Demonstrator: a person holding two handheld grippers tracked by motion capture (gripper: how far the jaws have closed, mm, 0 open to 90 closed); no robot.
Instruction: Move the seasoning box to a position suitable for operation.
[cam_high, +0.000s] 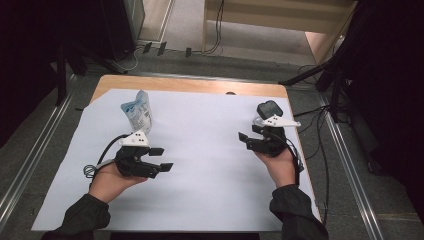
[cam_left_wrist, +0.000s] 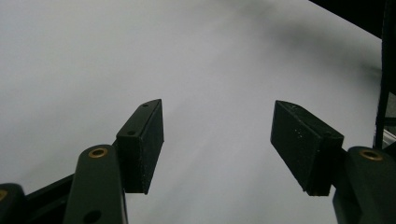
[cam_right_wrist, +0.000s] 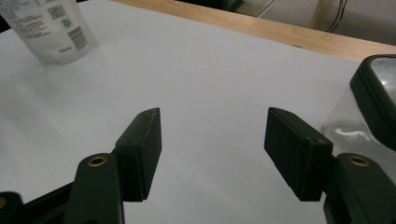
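A white and blue stand-up pouch (cam_high: 137, 111) stands at the back left of the white sheet (cam_high: 200, 150); in the right gripper view the pouch (cam_right_wrist: 51, 28) is at the top left. A clear container with a dark lid (cam_high: 269, 111) stands at the back right, and this container (cam_right_wrist: 369, 107) is close beside the right jaw in the right gripper view. My left gripper (cam_high: 162, 159) lies in front of the pouch, open, with bare sheet between its jaws (cam_left_wrist: 217, 135). My right gripper (cam_high: 249, 134) is just in front of the container, open and holding nothing (cam_right_wrist: 212, 140).
The sheet covers most of a wooden table (cam_high: 200, 85), whose far edge shows as a bare strip (cam_right_wrist: 280, 32). Dark stands and cables (cam_high: 330, 85) crowd the floor to the right. A metal rail (cam_high: 30, 160) runs along the left side.
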